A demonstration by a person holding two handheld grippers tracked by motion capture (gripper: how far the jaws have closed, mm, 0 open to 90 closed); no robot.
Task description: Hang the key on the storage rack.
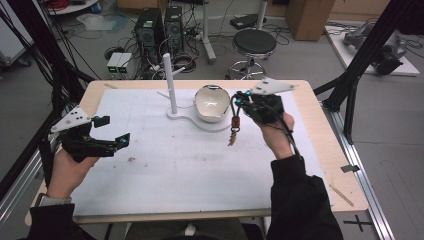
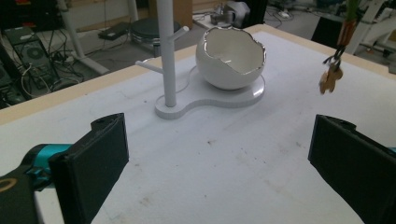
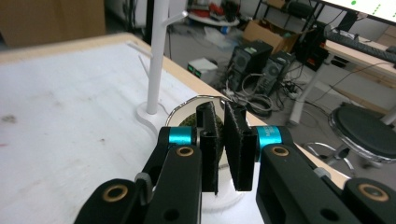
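Two grippers over the white mat (image 1: 150,165), and the right gripper (image 1: 239,102) has the action: its jaws are pinched narrow on the top of a keychain (image 1: 233,131), which dangles free just right of the egg-shaped bowl (image 1: 212,103). From the left gripper view the same keychain (image 2: 330,77) hangs in mid-air with a small wooden charm at the bottom, clear of the mat. My read: it is light, loose and jointed, so it will swing with any quick move; the strap near the top is the sensible place to hold, and that is where it is pinched. The bowl looks like thin glazed ceramic with a jagged rim, so fragile and slippery, best not knocked. Left of it, the white peg stand (image 1: 170,85) rises tall, its side pegs sticking out as likely snags. The left gripper (image 1: 111,131) hovers at the near left, jaws spread wide, holding nothing. Open room lies across the near and left mat; the far table edge sits close behind the bowl.
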